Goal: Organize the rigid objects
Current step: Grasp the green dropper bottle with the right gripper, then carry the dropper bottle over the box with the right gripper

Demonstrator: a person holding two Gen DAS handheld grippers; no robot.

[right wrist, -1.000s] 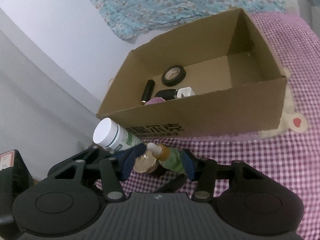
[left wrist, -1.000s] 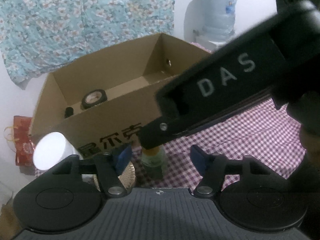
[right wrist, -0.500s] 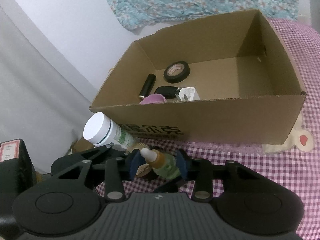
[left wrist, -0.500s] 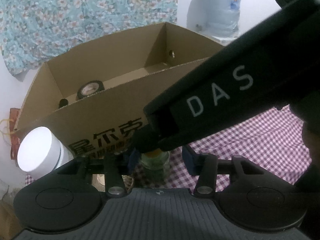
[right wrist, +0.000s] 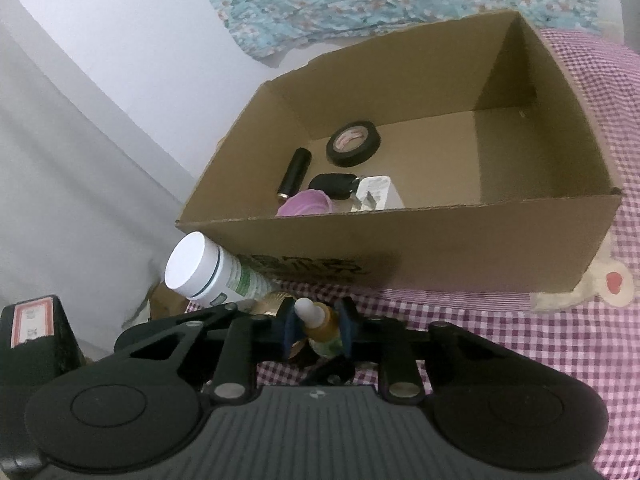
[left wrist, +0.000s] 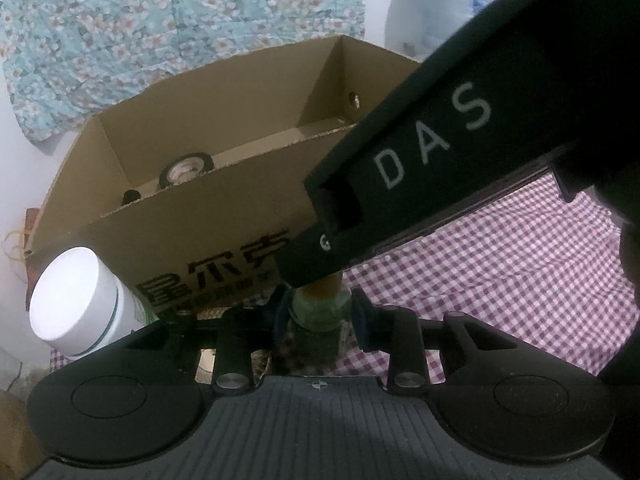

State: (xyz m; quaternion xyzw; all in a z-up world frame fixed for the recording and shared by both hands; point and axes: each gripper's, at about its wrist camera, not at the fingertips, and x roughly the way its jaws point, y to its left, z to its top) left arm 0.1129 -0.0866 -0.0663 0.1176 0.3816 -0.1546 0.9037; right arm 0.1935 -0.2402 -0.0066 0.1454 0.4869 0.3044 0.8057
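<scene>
A small dropper bottle (right wrist: 322,326) with a white tip, amber neck and green label stands on the checked cloth just in front of the cardboard box (right wrist: 400,248). My right gripper (right wrist: 318,326) is closing, its blue pads against the bottle's neck. In the left wrist view my left gripper (left wrist: 320,314) is also closing, pads against the green body of the bottle (left wrist: 320,328). The right gripper's black finger (left wrist: 312,264) hides the bottle's top there.
A white-capped bottle (right wrist: 200,268) leans beside the box's near left corner. Inside the box lie a black tape roll (right wrist: 352,144), a black tube (right wrist: 296,172), a black fob, a white plug and a pink lid (right wrist: 306,204). A gold-patterned item lies under the grippers.
Both grippers' pads have closed in from either side of the dropper bottle until they meet it. The hands have barely moved.
</scene>
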